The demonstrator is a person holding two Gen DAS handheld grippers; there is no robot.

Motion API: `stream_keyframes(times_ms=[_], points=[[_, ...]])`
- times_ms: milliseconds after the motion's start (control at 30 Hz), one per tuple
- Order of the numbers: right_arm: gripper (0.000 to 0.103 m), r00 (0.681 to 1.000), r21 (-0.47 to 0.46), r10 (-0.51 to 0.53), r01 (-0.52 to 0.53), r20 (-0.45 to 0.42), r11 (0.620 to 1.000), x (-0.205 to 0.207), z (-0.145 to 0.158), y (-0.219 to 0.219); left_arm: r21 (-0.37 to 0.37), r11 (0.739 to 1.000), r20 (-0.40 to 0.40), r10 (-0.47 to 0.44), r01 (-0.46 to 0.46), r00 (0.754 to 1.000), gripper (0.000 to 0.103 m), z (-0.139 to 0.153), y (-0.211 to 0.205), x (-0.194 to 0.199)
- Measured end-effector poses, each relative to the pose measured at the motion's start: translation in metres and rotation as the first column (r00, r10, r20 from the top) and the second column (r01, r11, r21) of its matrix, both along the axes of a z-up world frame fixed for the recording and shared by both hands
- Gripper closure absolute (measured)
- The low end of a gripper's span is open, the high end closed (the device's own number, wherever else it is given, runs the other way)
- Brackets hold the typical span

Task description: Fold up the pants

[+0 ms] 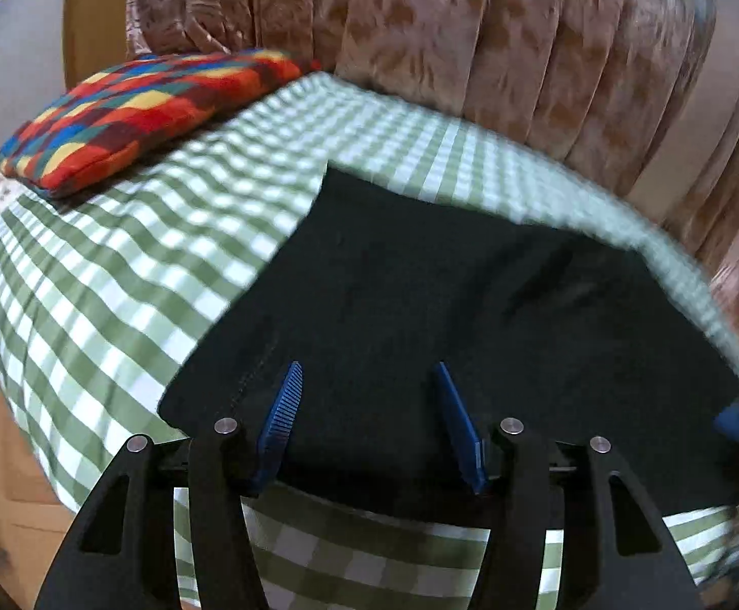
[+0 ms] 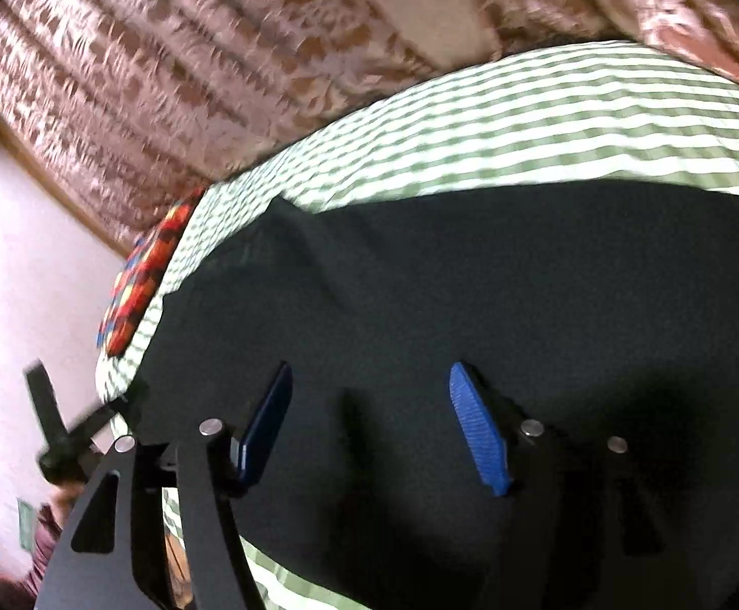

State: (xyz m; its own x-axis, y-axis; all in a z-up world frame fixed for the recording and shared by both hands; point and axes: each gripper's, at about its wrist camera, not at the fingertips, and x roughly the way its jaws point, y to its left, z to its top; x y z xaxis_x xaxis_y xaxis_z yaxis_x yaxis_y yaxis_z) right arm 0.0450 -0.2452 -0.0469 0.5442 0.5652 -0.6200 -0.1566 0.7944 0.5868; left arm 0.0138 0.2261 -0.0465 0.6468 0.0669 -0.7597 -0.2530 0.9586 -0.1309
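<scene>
The left gripper and right gripper, both with blue ribbed pads, stand apart-jawed and empty just over the near edge of the black cloth pants, which lie flat on the green-and-white checked bedsheet. Risk, as judged: a closing jaw may pinch sheet together with cloth, or only one layer, skewing the fold. The multicoloured patchwork cushion lies well apart.

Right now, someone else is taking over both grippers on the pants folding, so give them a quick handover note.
Left gripper: open, nothing between the jaws, over the near edge of the black pants.
Right gripper: open, empty, also above the pants.
Pants: lying flat as a dark, roughly rectangular panel on the green checked sheet, the colourful pillow well clear at the far left.
Done: pants look at least partly folded; layers can't be counted.
Left: probably regrip an edge and fold again.
</scene>
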Motion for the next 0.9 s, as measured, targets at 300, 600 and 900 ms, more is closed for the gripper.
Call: stream_keyframes(times_ms=[300, 600, 900], points=[[0.039, 0.916, 0.096, -0.4, 0.398, 0.0, 0.912, -0.069, 0.023, -0.169, -0.027, 1.0, 0.039, -0.002, 0.003, 0.999, 0.049, 0.014, -0.01, 0.01], [0.055, 0.633, 0.231, -0.747, 0.773, -0.204, 0.591, -0.162, -0.028, -0.324, -0.11, 0.944, 0.091, -0.303, 0.312, 0.949, 0.041, 0.022, -0.108, 0.032], [0.077, 0.586, 0.244, -0.774, 0.808, -0.239, 0.536, -0.149, -0.05, -0.35, -0.132, 0.875, 0.041, -0.465, 0.466, 0.885, 0.041, 0.009, -0.184, 0.037]])
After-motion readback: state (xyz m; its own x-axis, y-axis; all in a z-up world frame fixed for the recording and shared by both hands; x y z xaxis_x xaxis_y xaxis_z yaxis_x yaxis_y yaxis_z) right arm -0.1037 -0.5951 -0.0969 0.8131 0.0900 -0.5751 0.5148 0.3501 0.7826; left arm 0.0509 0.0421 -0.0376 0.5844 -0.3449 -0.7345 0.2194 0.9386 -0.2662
